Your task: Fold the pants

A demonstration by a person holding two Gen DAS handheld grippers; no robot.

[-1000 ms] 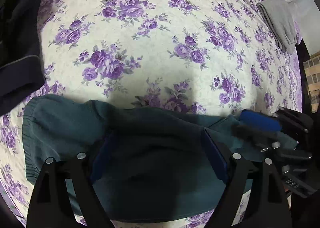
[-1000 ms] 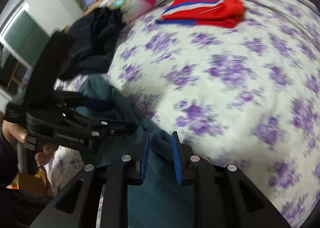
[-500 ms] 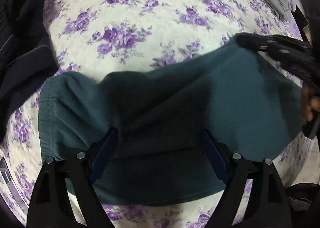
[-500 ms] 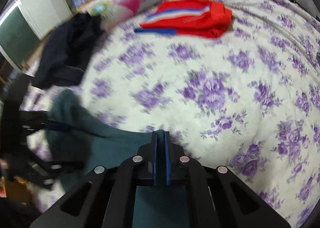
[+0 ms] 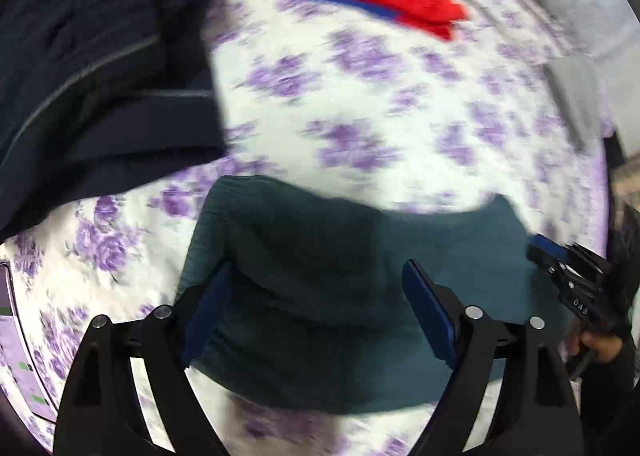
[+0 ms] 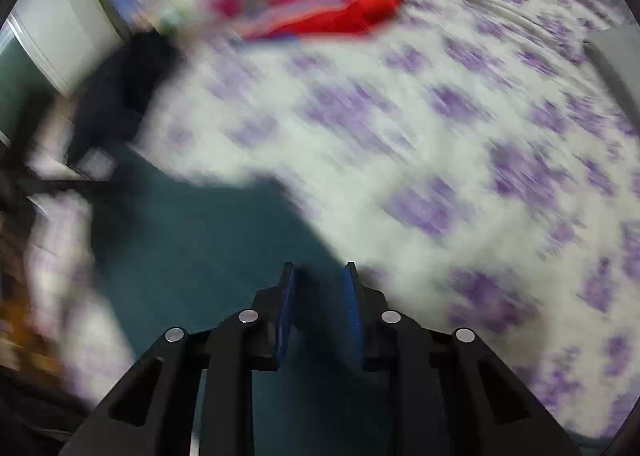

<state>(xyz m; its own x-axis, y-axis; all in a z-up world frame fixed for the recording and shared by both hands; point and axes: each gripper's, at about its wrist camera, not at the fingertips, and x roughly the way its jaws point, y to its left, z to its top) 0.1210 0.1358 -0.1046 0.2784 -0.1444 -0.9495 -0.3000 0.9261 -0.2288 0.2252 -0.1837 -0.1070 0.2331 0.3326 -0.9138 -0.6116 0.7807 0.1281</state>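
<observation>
Teal knit pants [image 5: 340, 296] folded flat on floral bedspread [image 5: 360, 115], left gripper [image 5: 316, 288] jaws spread wide, right gripper [image 6: 318, 284] jaws parted — empty.

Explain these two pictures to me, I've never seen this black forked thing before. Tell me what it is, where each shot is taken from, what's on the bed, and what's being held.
There is no robot here. A person holds a two-finger tool in each hand, and a camera on each tool looks forward along its fingers.

One picture comes from the left tool. Its blue-padded fingers stand wide apart above the teal pants, gripping nothing. The right tool shows at that picture's right edge.

The other picture, very blurred, comes from the right tool. Its fingers are parted a little over the same pants; nothing sits between them.

On the flowered bedspread also lie a folded red garment with blue and white stripes, a dark garment pile and something grey at the edge.
</observation>
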